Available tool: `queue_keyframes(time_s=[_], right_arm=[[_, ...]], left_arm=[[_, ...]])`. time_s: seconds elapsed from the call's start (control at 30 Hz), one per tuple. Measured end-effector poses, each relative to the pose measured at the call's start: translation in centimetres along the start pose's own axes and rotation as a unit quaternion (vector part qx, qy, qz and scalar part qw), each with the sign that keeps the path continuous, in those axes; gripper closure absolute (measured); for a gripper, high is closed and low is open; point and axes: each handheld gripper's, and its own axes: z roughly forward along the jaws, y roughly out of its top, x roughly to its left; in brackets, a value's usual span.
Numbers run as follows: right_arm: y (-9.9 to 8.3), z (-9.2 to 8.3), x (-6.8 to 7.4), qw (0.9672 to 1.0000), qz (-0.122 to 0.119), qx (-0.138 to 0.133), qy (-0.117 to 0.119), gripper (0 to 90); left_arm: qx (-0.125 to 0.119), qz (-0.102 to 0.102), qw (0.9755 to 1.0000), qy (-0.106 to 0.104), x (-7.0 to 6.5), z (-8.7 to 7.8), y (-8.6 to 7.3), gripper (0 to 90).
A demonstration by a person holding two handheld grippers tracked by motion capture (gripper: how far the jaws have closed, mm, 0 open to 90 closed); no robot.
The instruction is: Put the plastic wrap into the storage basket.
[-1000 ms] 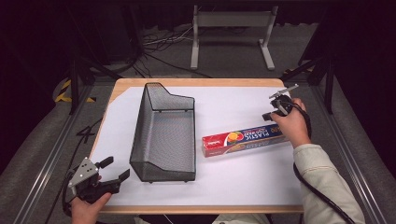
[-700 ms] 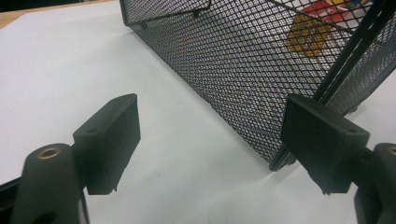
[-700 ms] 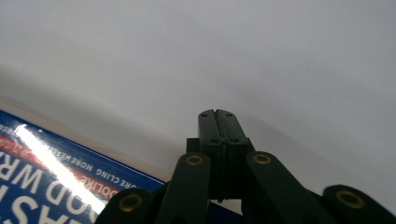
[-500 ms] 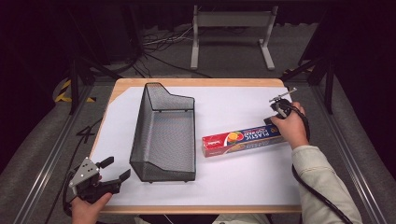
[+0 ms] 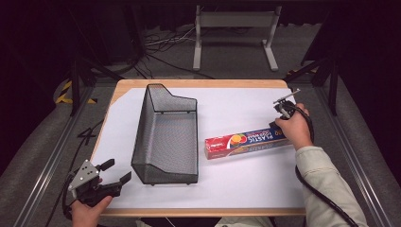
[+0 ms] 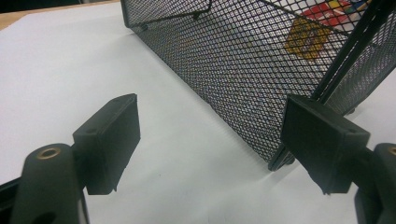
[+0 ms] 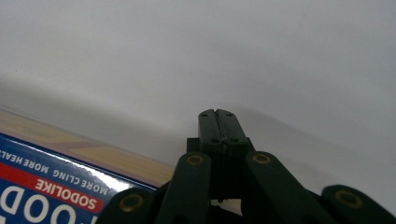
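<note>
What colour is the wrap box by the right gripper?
Mostly blue with a red end, clearest in the high view: plastic wrap box.

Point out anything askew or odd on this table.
Nothing is spilled or damaged. The plastic wrap box lies slightly aslant on the white table cover, outside the mesh basket. The right claw is shut beside the box's end, holding nothing.
</note>
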Motion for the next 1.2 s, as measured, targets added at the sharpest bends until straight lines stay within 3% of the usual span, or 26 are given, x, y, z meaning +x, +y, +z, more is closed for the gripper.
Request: queue_keyframes(time_s=[0.1,0.23,0.43,0.67,0.9,1.07,1.2], right_arm=[[-0.2,-0.2,0.0,0.9998,0.009,0.016,0.003,90.0],[-0.7,-0.5,0.2,0.9997,0.015,0.019,0.001,90.0],[-2.3,-1.2,0.4,0.9987,0.038,0.03,0.014,90.0],[-4.3,-2.1,1.2,0.9969,0.047,0.059,0.023,90.0],[-6.9,-3.1,2.4,0.9966,0.039,0.059,0.042,90.0],[-7.3,-3.3,2.6,0.9968,0.031,0.06,0.042,90.0],[-7.0,-3.7,2.9,0.9987,0.004,0.024,0.044,90.0]], left_arm=[[-0.001,0.0,1.0,0.0,0.0,0.0,0.0,20.6],[-0.003,-0.002,1.0,-0.001,0.0,0.0,0.0,20.6],[0.0,0.003,1.0,-0.003,0.0,0.2,0.1,20.6],[0.0,0.0,1.0,-0.004,-0.1,0.3,0.1,20.6],[0.002,0.002,1.0,-0.006,-0.2,0.5,0.1,20.6],[0.004,0.005,1.0,-0.004,-0.2,0.5,0.2,20.6],[0.004,0.003,1.0,-0.004,-0.2,0.5,0.1,20.6]])
